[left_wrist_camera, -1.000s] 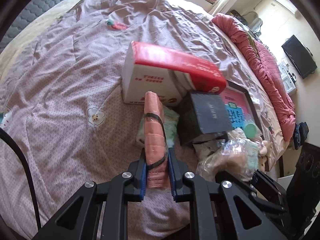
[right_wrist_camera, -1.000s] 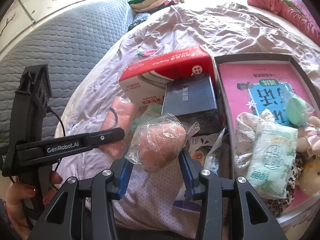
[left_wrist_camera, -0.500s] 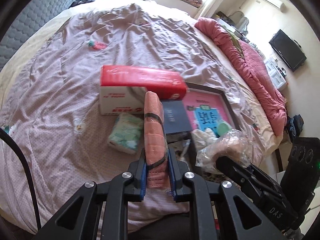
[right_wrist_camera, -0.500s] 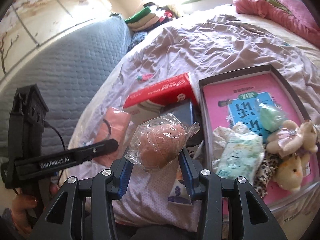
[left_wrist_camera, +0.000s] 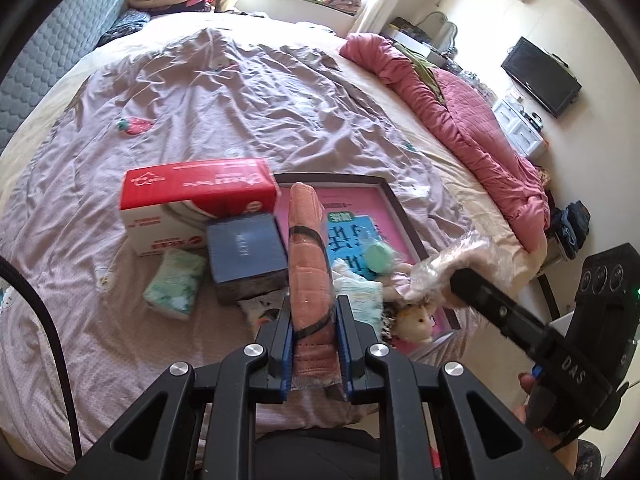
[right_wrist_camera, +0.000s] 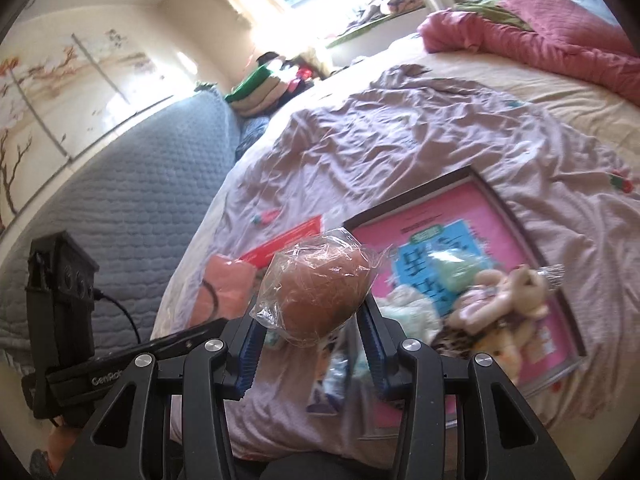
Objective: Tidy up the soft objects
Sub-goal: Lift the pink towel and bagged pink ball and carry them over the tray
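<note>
The left tool (left_wrist_camera: 314,344) is clamped on a soft, compressible folded pink cloth (left_wrist_camera: 310,256); the right tool (right_wrist_camera: 312,344) pinches a light, slippery plastic-wrapped bun (right_wrist_camera: 320,290), best gripped mid-body.

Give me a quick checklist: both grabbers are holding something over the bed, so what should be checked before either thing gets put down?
1. Left gripper grip on the folded pink cloth: ok, blue pads press both sides.
2. Right gripper grip on the plastic-wrapped brown soft item: ok, held between both fingers.
3. Black band round the cloth: ok, it keeps the fold together.
4. Free room in the pink tray: not ok at the near end, crowded with a plush toy and packets; the far end is bare.
5. Grippers clear of each other: ok, apart in both views.
6. Where each item belongs: cannot tell.
</note>
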Tool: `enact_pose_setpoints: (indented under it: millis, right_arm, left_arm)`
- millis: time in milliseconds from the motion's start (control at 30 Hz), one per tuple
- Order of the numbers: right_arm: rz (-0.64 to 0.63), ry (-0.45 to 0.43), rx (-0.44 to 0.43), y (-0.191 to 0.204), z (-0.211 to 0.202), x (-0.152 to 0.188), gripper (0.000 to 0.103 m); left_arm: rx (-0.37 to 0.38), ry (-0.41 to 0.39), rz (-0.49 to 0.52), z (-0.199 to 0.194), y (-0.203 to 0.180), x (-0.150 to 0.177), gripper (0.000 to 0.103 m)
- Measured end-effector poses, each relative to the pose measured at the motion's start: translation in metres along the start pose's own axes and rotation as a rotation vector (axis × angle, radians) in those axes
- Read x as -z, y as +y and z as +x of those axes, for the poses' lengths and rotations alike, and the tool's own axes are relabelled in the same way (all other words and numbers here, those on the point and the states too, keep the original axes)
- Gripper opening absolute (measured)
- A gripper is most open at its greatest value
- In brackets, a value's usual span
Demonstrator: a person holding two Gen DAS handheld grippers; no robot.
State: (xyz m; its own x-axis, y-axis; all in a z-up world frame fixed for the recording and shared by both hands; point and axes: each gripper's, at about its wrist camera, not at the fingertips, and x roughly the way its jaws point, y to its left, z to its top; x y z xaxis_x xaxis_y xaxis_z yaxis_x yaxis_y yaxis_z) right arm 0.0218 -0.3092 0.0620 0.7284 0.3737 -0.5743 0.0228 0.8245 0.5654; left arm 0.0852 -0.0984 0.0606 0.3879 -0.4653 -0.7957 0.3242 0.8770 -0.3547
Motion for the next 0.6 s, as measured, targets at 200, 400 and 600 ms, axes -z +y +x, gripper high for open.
enact_pose_setpoints:
  millis: [200, 400, 600]
  right_arm:
    - [0.019, -0.033, 0.02, -0.017, -0.016, -0.006, 0.046]
    - [0.035, -0.052, 0.031, -0.028, -0.023, -0.009, 0.046]
    - [0.034, -0.056, 0.075, -0.046, -0.024, -0.01, 0.046]
  left_arm:
    - [0.014, 0.009, 0.03, 0.009, -0.022, 0.001, 0.019]
    - [0.04, 0.016, 0.048, 0.026, -0.043, -0.005, 0.019]
    - [0.055, 0.038, 0.059, 0.051, -0.061, -0.012, 0.019]
